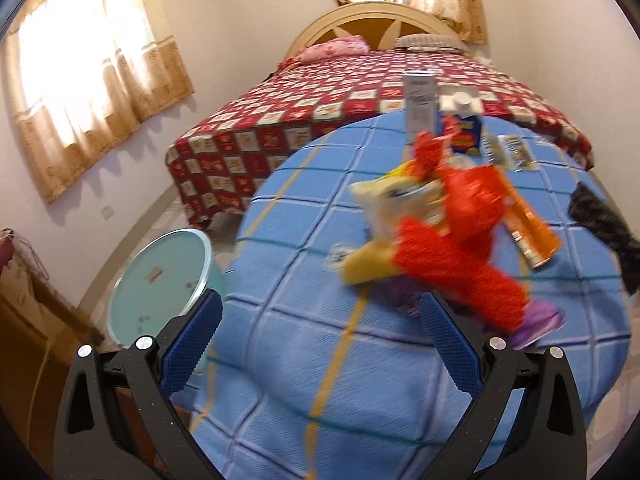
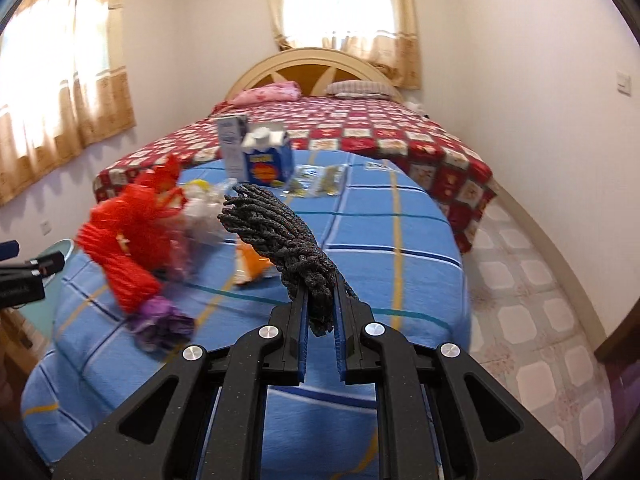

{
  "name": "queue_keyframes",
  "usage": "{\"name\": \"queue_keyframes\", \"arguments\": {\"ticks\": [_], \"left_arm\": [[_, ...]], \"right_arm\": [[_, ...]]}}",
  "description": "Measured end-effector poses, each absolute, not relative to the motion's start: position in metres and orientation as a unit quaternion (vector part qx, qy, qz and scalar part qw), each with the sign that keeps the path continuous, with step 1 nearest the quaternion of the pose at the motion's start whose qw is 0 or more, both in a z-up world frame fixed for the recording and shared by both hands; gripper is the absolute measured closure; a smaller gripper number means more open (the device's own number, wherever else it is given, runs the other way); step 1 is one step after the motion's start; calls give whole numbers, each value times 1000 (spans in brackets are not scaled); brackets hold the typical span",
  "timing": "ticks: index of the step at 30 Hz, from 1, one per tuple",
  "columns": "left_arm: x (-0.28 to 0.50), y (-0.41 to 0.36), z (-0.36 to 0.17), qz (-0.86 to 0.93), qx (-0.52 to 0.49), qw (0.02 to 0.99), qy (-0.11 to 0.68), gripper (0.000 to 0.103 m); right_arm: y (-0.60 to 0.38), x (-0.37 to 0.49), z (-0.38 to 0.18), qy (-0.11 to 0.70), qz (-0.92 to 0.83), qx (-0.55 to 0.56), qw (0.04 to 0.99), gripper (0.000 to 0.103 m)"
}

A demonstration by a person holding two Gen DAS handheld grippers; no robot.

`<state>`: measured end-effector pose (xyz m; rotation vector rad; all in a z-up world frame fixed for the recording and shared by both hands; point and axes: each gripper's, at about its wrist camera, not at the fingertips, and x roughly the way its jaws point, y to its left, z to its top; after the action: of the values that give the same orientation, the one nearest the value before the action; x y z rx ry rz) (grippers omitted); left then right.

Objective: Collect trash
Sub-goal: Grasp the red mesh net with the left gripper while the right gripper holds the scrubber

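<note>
Trash: dark rope bundle (image 2: pixel 280 232) pinched in right claw (image 2: pixel 321 312); left claw (image 1: pixel 320 320) wide (nothing held).

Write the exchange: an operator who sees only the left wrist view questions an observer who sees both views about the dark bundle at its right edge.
Operator: What holds the dark bundle at my right edge?
Observer: The right gripper, shut on its near end; the rest sticks out over the blue bed.
Operator: What lies to the right of that bed?
Observer: A pale tiled floor, running to the wall.
</note>
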<state>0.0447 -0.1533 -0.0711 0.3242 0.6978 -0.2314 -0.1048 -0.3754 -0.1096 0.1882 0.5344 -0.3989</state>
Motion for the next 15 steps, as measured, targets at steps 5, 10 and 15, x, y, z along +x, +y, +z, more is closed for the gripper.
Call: {"name": "queue_keyframes", "arguments": {"ticks": [5,10,15], "left_arm": [[47,-192,-77,-131,154,914,352,6],[52,-217,-102,-137,172,899,378,7],[52,-217,-110,-175,169,876,416,77]], "right_arm": [[-384,-110,-116,256,-204,95,940,91],[-385,-109,-125,256,-195,101,941,91],[-384,-110,-131,255,-184,110,943,91]]}}
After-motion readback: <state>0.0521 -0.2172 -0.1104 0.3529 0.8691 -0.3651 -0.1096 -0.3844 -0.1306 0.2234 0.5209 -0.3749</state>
